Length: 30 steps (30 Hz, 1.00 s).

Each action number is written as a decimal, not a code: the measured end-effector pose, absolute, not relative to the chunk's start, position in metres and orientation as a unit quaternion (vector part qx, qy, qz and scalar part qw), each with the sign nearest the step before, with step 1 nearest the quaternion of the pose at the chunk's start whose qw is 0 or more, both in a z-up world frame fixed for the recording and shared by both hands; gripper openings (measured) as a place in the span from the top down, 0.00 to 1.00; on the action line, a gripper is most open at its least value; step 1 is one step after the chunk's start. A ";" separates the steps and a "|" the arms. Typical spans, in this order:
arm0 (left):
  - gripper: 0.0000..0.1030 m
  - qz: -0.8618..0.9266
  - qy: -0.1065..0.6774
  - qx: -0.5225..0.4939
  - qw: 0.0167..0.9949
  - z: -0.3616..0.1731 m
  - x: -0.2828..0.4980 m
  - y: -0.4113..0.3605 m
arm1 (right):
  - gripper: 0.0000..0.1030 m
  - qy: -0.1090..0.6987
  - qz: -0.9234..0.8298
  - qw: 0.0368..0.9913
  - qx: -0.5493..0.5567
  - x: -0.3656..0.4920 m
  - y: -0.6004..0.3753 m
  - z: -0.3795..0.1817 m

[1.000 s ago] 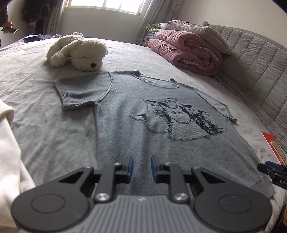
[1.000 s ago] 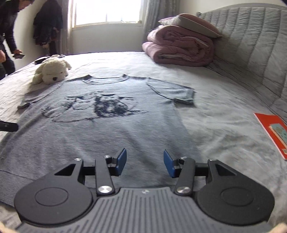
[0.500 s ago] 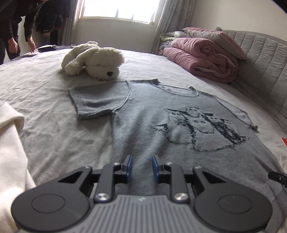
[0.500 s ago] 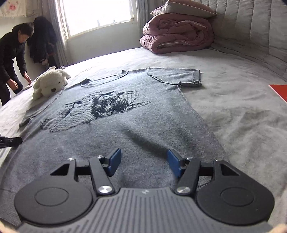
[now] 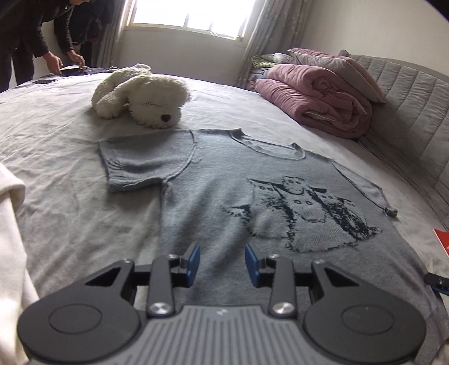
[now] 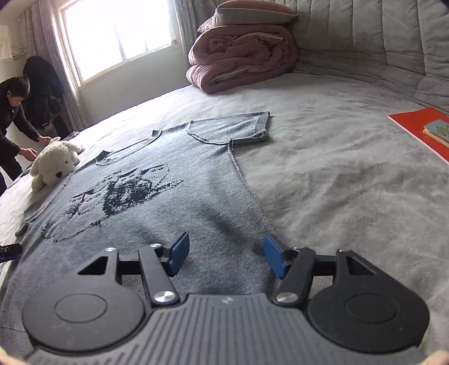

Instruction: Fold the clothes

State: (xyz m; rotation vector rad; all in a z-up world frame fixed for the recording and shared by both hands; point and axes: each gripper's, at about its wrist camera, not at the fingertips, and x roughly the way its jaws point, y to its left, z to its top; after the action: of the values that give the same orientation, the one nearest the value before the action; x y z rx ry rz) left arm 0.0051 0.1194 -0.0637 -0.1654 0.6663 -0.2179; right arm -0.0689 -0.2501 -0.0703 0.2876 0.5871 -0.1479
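Grey sweater [image 5: 213, 202] flat on bed [image 5: 64, 196], left tool [image 5: 222, 264] and right tool [image 6: 224, 254] both open – empty

We see daylight entering from the window [image 5: 185, 16] at the far side of the room; in both views its panes are blown out to white, with no detail behind the glass. The rest of the room is evenly and softly lit, slightly cool and muted. Soft dark shadows lie on the grey sweater [image 6: 157, 202] just ahead of the right gripper [image 6: 224, 254], and a fainter one ahead of the left gripper [image 5: 222, 265]. The fisheye lenses bend the bed [image 6: 336, 168] and headboard [image 5: 415, 106] into curves, with dark vignetting in the corners. The sweater's knit blurs near the lens, and the bed's right edge is smeared.
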 end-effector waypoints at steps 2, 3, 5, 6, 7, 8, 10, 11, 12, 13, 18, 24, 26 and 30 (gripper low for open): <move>0.64 -0.101 0.336 -0.064 0.934 -0.072 0.013 0.112 | 0.38 0.291 -0.073 0.944 0.135 -0.065 -0.253 -0.077; 0.65 -0.090 0.339 -0.049 0.935 -0.077 0.018 0.110 | 0.40 0.289 -0.070 0.945 0.136 -0.066 -0.256 -0.079; 0.64 -0.064 0.343 -0.030 0.937 -0.075 0.025 0.108 | 0.40 0.287 -0.069 0.944 0.144 -0.070 -0.261 -0.077; 0.64 -0.050 0.344 -0.023 0.937 -0.072 0.029 0.108 | 0.40 0.288 -0.072 0.944 0.147 -0.071 -0.263 -0.075; 0.64 -0.040 0.346 -0.026 0.937 -0.068 0.032 0.110 | 0.39 0.289 -0.078 0.942 0.150 -0.071 -0.266 -0.072; 0.65 -0.036 0.349 -0.041 0.936 -0.065 0.035 0.113 | 0.37 0.291 -0.085 0.940 0.154 -0.070 -0.268 -0.069; 0.64 -0.037 0.354 -0.066 0.932 -0.061 0.039 0.115 | 0.37 0.298 -0.083 0.936 0.167 -0.065 -0.275 -0.063; 0.64 -0.038 0.360 -0.068 0.930 -0.058 0.040 0.113 | 0.37 0.300 -0.076 0.934 0.177 -0.062 -0.278 -0.060; 0.63 -0.039 0.365 -0.069 0.928 -0.056 0.041 0.111 | 0.37 0.302 -0.069 0.933 0.185 -0.058 -0.282 -0.057; 0.62 -0.041 0.370 -0.070 0.926 -0.053 0.042 0.109 | 0.37 0.304 -0.062 0.931 0.192 -0.053 -0.285 -0.053; 0.50 -0.047 0.395 -0.077 0.914 -0.041 0.046 0.098 | 0.37 0.326 -0.037 0.922 0.203 -0.023 -0.302 -0.035; 0.40 -0.054 0.422 -0.085 0.901 -0.027 0.052 0.085 | 0.37 0.340 -0.022 0.913 0.222 0.016 -0.320 -0.028; 0.39 -0.056 0.420 -0.089 0.901 -0.027 0.055 0.081 | 0.37 0.346 -0.020 0.908 0.233 0.030 -0.326 -0.032; 0.38 -0.062 0.416 -0.091 0.903 -0.032 0.062 0.069 | 0.37 0.347 -0.019 0.900 0.264 0.057 -0.338 -0.046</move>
State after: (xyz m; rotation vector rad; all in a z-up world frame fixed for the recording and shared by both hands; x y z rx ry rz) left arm 0.0625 0.0687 -0.0317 -0.1877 0.8591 -0.1278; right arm 0.0566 -0.3376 -0.0457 0.5474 0.7176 -0.0403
